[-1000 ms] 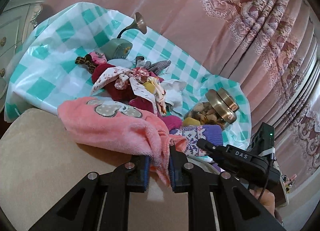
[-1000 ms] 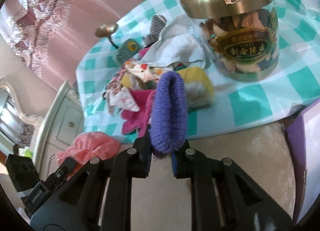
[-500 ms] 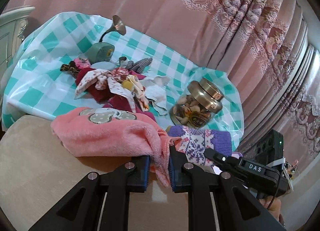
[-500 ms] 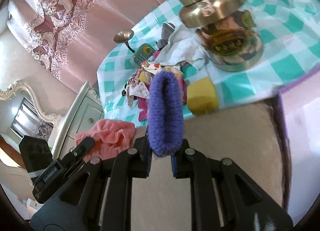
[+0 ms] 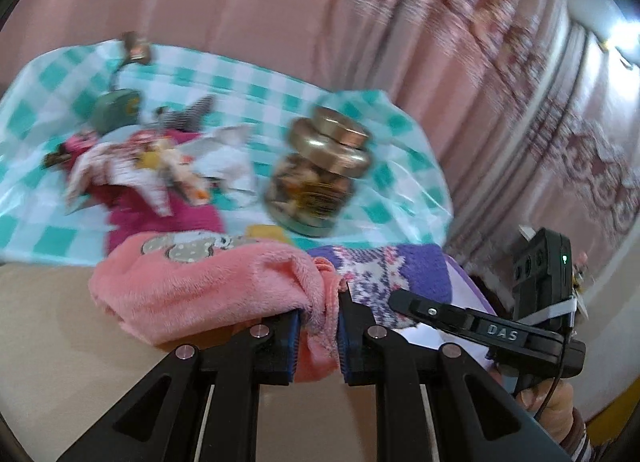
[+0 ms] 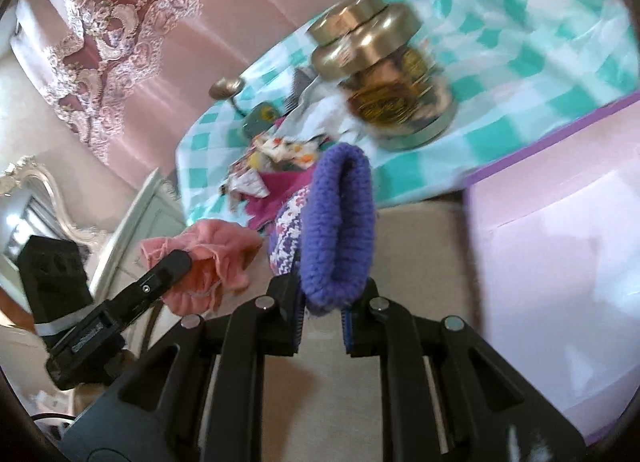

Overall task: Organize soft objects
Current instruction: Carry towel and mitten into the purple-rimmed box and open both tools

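My left gripper (image 5: 318, 336) is shut on a fluffy pink cloth (image 5: 208, 286) with a grey patch, held above a beige surface. My right gripper (image 6: 322, 322) is shut on a purple knitted item (image 6: 338, 222) with a white pattern. That knitted item also shows in the left wrist view (image 5: 384, 274), just right of the pink cloth. The pink cloth shows in the right wrist view (image 6: 204, 258) at the left. A heap of mixed soft items (image 5: 152, 166) lies on the teal checked tablecloth (image 5: 240, 90).
A glass jar with a gold lid (image 5: 320, 178) stands on the cloth beside the heap. A teal lamp base (image 5: 114, 110) stands at the back. A lilac box (image 6: 560, 246) lies to the right. Pink curtains hang behind. A white cabinet (image 6: 132, 230) stands at the left.
Both grippers have moved back from the table and to the right with their items. The lilac box has come into the right wrist view. Both views are blurred by motion.
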### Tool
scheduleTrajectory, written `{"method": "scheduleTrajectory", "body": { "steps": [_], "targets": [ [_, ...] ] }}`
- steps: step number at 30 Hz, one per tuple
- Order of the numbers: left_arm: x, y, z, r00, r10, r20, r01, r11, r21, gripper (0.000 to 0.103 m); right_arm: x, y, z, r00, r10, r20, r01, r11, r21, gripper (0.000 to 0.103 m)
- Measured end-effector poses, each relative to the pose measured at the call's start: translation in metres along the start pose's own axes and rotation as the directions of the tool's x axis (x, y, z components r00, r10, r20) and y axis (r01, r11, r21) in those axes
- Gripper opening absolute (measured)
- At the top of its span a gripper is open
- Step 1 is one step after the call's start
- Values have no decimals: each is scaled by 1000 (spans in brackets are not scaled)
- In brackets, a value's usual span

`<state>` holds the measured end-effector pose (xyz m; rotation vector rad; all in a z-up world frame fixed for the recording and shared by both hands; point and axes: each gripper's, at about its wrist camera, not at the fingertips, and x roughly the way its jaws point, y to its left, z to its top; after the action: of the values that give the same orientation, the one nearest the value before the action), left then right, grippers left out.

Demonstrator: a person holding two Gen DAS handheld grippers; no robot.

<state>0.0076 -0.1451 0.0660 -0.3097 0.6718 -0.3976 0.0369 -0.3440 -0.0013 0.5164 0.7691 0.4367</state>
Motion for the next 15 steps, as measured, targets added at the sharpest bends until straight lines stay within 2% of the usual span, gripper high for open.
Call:
{"method": "scheduleTrajectory", "body": {
  "steps": [4, 9, 15],
  "targets": [
    [24, -44, 5, 996, -80, -37, 82, 994, 76, 16, -25, -12, 6, 994, -98, 50, 99, 995, -10, 18],
    [55, -93, 8, 982, -165, -93, 177, 974, 143, 16, -56, -37, 12, 966, -238, 101, 238, 971, 13, 18],
    [86, -135, 5, 958, -231, -170, 261, 947, 187, 16, -85, -73, 12, 908, -398, 130, 390, 917, 80, 18]
  ]
}}
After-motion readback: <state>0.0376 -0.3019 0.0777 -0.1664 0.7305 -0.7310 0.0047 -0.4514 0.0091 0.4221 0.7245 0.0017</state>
